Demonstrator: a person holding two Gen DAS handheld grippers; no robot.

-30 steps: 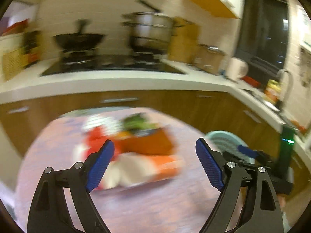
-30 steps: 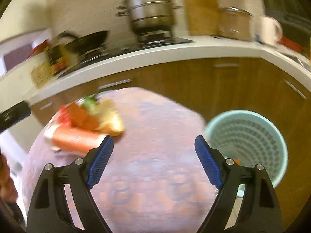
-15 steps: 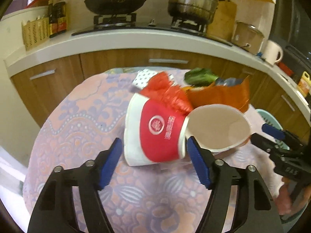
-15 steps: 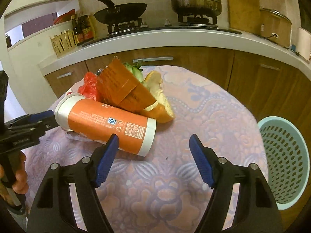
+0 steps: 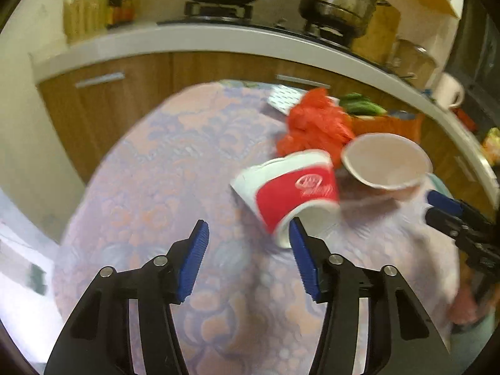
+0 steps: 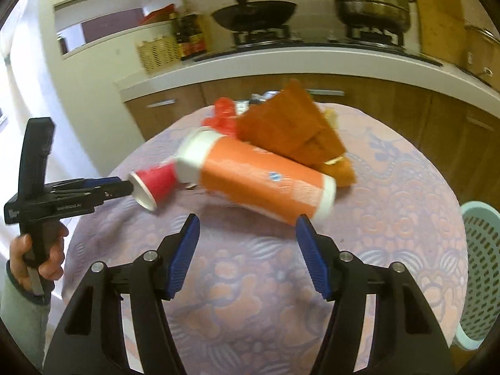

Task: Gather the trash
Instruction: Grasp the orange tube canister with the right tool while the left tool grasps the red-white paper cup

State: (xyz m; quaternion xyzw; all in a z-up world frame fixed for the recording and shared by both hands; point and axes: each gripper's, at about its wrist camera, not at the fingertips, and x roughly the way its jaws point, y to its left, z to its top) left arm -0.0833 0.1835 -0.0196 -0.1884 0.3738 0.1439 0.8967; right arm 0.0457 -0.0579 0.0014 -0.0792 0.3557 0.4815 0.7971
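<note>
Trash pile sits on the round table (image 6: 390, 218), patterned cloth, ahead of both grippers. Count: one red paper cup (image 5: 290, 192), one orange tube container (image 6: 259, 181), one crumpled red plastic bag (image 5: 315, 125), one brown paper bag (image 6: 290, 128), one green leafy scrap (image 5: 359, 107), one bread piece (image 6: 339, 172) partly under the brown bag.

Left gripper (image 5: 248, 248): fingers apart, nothing between them. Red cup lies on its side just ahead of the right fingertip (image 5: 297, 231), rim at or nearly at the pad; blur makes contact unclear. Cup is offset right of the finger gap, not inside it. Open mouth of the orange tube faces this camera, beyond and right of the cup. Red bag lies behind the cup.

Right gripper (image 6: 247, 231): fingers spread wide, empty. Orange tube lies on its side straight ahead, spanning past both tips, its near end just above the right fingertip (image 6: 304, 231). Brown bag rests against its far side. Red cup is off the tube's left end, beyond the left fingertip.

One mint plastic basket (image 6: 481, 275) stands beside the table, far right of the right fingers.

Both views are motion-blurred.
</note>
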